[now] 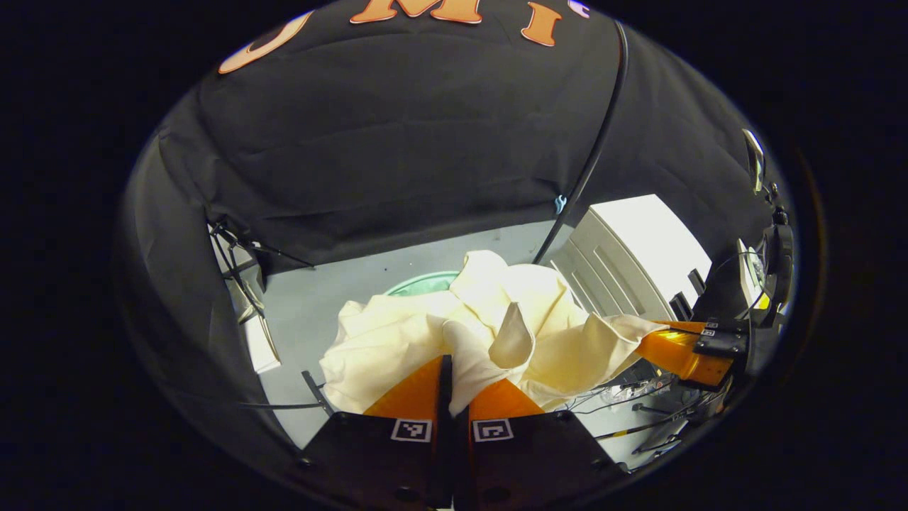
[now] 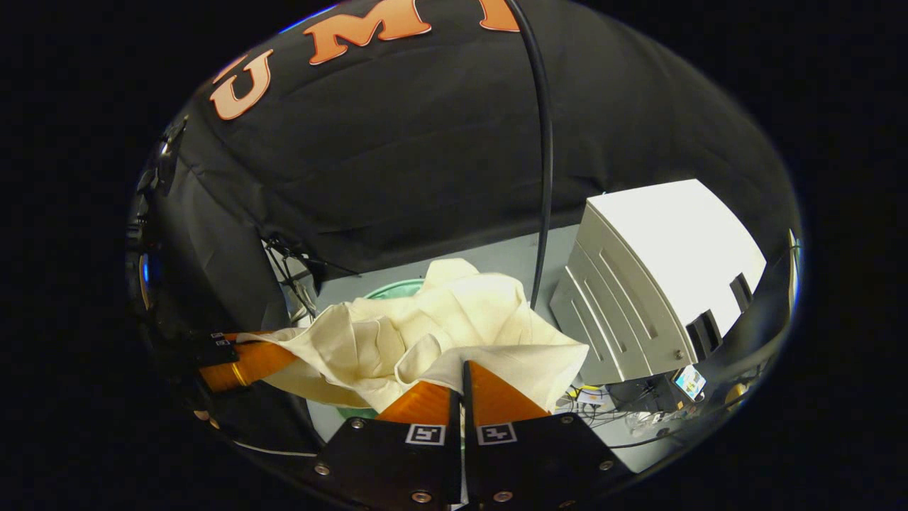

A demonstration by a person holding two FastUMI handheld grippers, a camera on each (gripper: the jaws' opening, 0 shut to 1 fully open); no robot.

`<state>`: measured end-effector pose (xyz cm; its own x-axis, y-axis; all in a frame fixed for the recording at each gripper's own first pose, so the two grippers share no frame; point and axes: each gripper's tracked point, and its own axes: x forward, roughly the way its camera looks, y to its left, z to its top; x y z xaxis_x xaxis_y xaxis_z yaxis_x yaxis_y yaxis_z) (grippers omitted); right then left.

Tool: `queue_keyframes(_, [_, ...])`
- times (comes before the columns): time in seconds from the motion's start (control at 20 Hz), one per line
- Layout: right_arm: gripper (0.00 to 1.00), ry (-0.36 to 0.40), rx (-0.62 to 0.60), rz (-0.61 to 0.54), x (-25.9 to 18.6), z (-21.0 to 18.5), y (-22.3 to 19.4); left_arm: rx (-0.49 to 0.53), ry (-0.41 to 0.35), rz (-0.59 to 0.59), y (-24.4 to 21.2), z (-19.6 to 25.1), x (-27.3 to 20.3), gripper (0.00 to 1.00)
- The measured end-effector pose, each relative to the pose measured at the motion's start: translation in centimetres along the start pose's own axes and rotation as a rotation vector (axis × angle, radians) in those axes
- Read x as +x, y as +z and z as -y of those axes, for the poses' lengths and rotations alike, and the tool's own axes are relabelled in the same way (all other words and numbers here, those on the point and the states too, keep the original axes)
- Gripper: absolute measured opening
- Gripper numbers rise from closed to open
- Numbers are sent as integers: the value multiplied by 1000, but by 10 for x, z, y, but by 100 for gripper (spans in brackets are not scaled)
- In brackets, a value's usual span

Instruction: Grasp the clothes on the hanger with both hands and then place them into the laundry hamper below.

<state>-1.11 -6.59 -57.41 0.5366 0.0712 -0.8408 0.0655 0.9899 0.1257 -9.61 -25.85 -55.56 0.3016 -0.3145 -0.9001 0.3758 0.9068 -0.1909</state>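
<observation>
left tongs (image 1: pixel 452 372) are seen nearest in the left gripper view, fingers drawn close together w/ a fold of cream cloth (image 1: pixel 496 333) pinched between them. cloth is bunched and crumpled, held up in the air, spread from the left tongs across to the right tongs (image 1: pixel 663 341), which are seen farther off at right w/ the cloth's edge gripped at the tips. a green hamper (image 1: pixel 425 282) rim is glimpsed just behind and below the cloth, mostly hidden by it; it sits on the grey floor (image 1: pixel 312 298). a white cabinet (image 1: pixel 638 262) stands at right, and a black cable (image 1: pixel 596 149) hangs down the wall to near the cloth's top.

in the right gripper view, the right tongs (image 2: pixel 464 376) are closed narrow on the cloth (image 2: pixel 440 326), a corner of fabric caught between both fingers. the left tongs (image 2: pixel 277 348) are seen at left, tips buried in the cloth's far edge, so the fabric is stretched between the two. hamper (image 2: pixel 394 289) rim shows as a green arc behind the cloth, w/ another bit of green below it. cabinet (image 2: pixel 660 270) is at right, cable (image 2: pixel 545 156) hangs beside it. loose wires and small clutter lie on the floor (image 2: pixel 496 259) under the cabinet, too small to tell apart.
</observation>
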Motion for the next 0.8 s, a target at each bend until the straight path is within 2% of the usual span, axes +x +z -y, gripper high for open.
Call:
queue_keyframes(0.2, [9,-34,-40,-41,10,4,-16,9,-4,-32,-10,-1,0,9])
queue_keyframes(0.3, [10,-42,-54,-49,9,-1,-21,10,-9,-43,-13,-4,-1,10])
queue_keyframes(0.4, [13,-44,-64,-63,7,-5,-26,-2,-14,-46,-16,-5,-7,14])
queue_keyframes(0.45, [16,-46,-73,-65,5,-6,-27,-15,-35,-52,-19,-2,-8,24])
queue_keyframes(0.55, [24,-47,-83,-58,1,-8,-25,-33,-32,-47,-20,-6,-13,34])
queue_keyframes(0.6, [24,-47,-83,-53,-3,-9,-26,-37,-15,-39,-20,-12,-17,50])
queue_keyframes(0.65, [31,-41,-80,-48,-7,-13,-23,-43,-16,-31,-17,-14,-22,50])
queue_keyframes(0.75, [55,-33,-81,-36,-14,-20,-17,-64,-12,-2,-12,-20,-32,96])
queue_keyframes(0.8, [63,-42,-89,-25,-21,-19,-14,-76,-6,9,-10,-23,-39,98])
